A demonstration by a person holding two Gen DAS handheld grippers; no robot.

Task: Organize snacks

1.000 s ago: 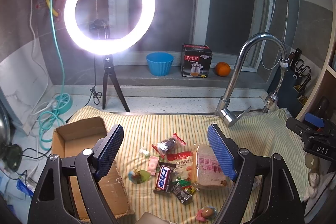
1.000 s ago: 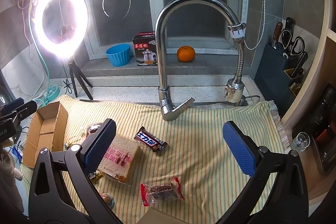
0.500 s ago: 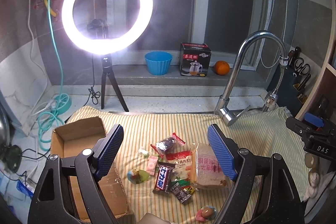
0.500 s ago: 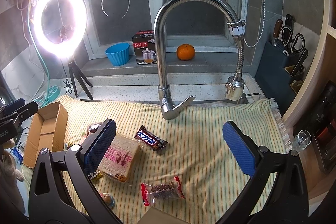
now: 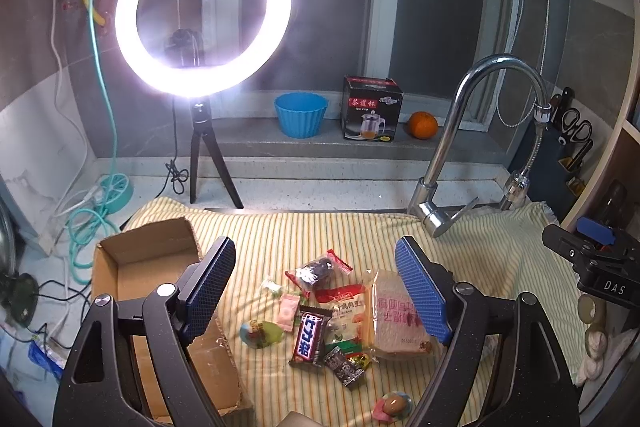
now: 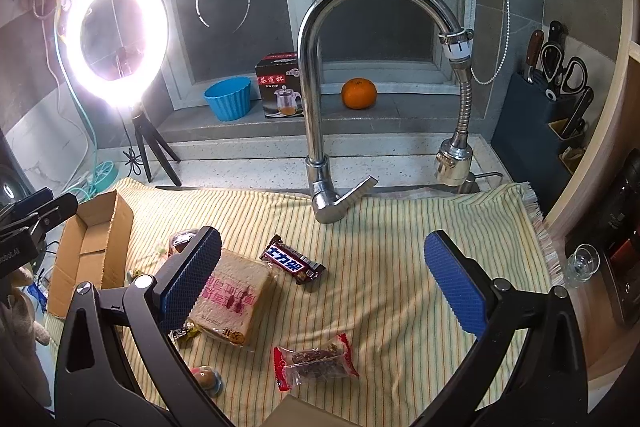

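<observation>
Step in hand, by judgement: start of sorting, nothing gripped, left gripper (image 5: pixel 316 287) and right gripper (image 6: pixel 322 275) both spread wide above snacks (image 5: pixel 332 311) scattered on striped cloth (image 5: pixel 320 231) right of empty cardboard box (image 5: pixel 148 259); next: descend, pinch one packet.

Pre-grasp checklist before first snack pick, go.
1. Left gripper open, nothing held: ok.
2. Right gripper open, nothing held: ok.
3. Cardboard box open on top, no snacks visible inside: ok.
4. Chocolate bar lies between the left fingers' line, top unobstructed: ok.
5. Bread pack partly behind right gripper's left finger; free to lift: cannot tell.
6. Faucet stands behind the snacks, off the path to the box: ok.
</observation>
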